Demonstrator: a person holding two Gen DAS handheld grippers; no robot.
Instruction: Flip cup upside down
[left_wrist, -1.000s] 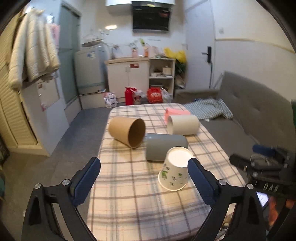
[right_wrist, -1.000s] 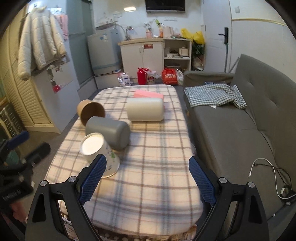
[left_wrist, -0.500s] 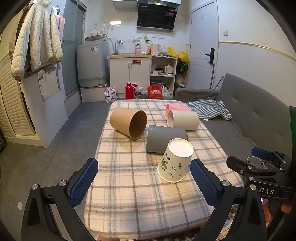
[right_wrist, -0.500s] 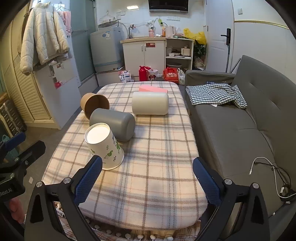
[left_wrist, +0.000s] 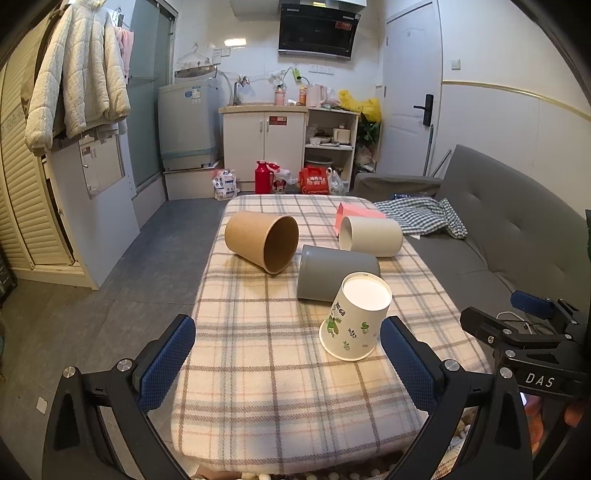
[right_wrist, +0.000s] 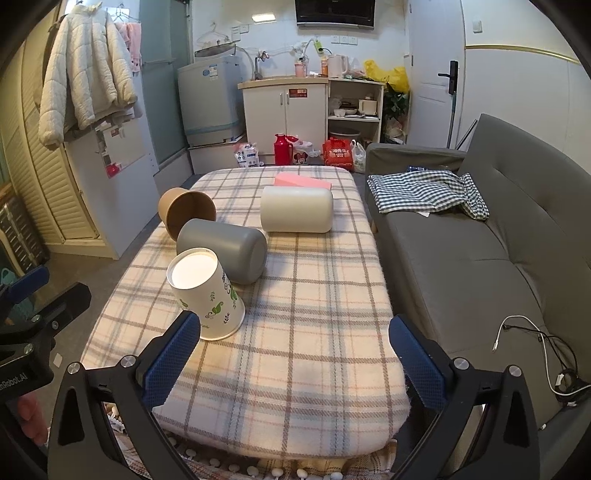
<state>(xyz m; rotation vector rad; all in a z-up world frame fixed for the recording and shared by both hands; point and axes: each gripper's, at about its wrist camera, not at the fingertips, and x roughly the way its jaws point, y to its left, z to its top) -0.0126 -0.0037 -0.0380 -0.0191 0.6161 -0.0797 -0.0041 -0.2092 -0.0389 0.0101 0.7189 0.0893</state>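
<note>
A white paper cup with green leaf prints (left_wrist: 355, 318) (right_wrist: 207, 295) stands upside down on the plaid table (left_wrist: 280, 369) (right_wrist: 314, 350), leaning a little against a grey cup (left_wrist: 334, 272) (right_wrist: 225, 249) that lies on its side. A brown paper cup (left_wrist: 263, 240) (right_wrist: 186, 212) and a cream cup (left_wrist: 371, 236) (right_wrist: 296, 214) also lie on their sides further back. My left gripper (left_wrist: 286, 356) is open and empty over the table's near edge. My right gripper (right_wrist: 293, 356) is open and empty, near the printed cup's right.
A pink box (left_wrist: 352, 214) (right_wrist: 301, 181) lies behind the cream cup. A grey sofa (right_wrist: 480, 240) with a checked cloth (right_wrist: 424, 192) stands right of the table. Cabinets, a washer and bags line the far wall. A white cable (right_wrist: 532, 339) lies on the floor.
Both grippers have pulled back and risen, so more of the table's near edge shows. The cups have not moved.
</note>
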